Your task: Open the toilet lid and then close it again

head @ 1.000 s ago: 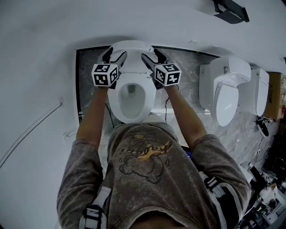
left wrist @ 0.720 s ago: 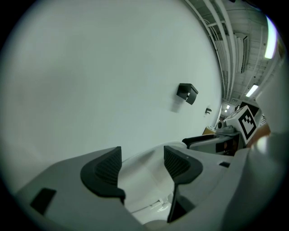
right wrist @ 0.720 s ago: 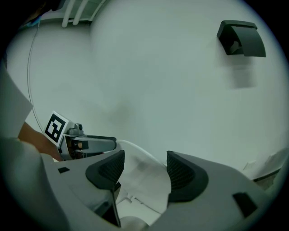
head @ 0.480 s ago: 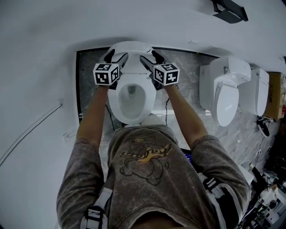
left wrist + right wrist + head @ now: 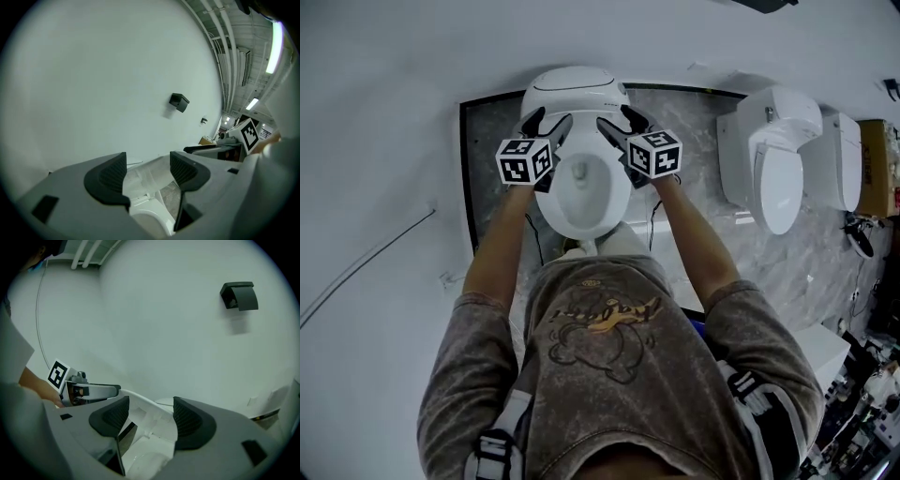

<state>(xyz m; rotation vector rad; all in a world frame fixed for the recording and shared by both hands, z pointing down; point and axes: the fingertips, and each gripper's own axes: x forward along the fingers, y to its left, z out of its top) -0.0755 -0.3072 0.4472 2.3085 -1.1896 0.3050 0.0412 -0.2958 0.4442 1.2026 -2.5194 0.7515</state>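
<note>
Glossy white toilet [image 5: 581,202] on a dark-framed patch of grey marbled floor [image 5: 487,159], backed against a plain matt white wall [image 5: 384,112]. Smooth, rounded lid [image 5: 575,89] raised at the wall end, oval bowl uncovered below it. Long axis from the wall toward the person, narrow end nearest the grey printed shirt [image 5: 609,375].

Left tool [image 5: 546,125] and right tool [image 5: 619,119] poised over the rear of the seat, one on each side, just below the lid. Ribbed black pads of both spread apart, clamping nothing, only the white plastic of the hinge area visible beyond each gap. Contact between tips and lid possible, but unclear from above.

Two more white toilets [image 5: 769,159] farther right.
</note>
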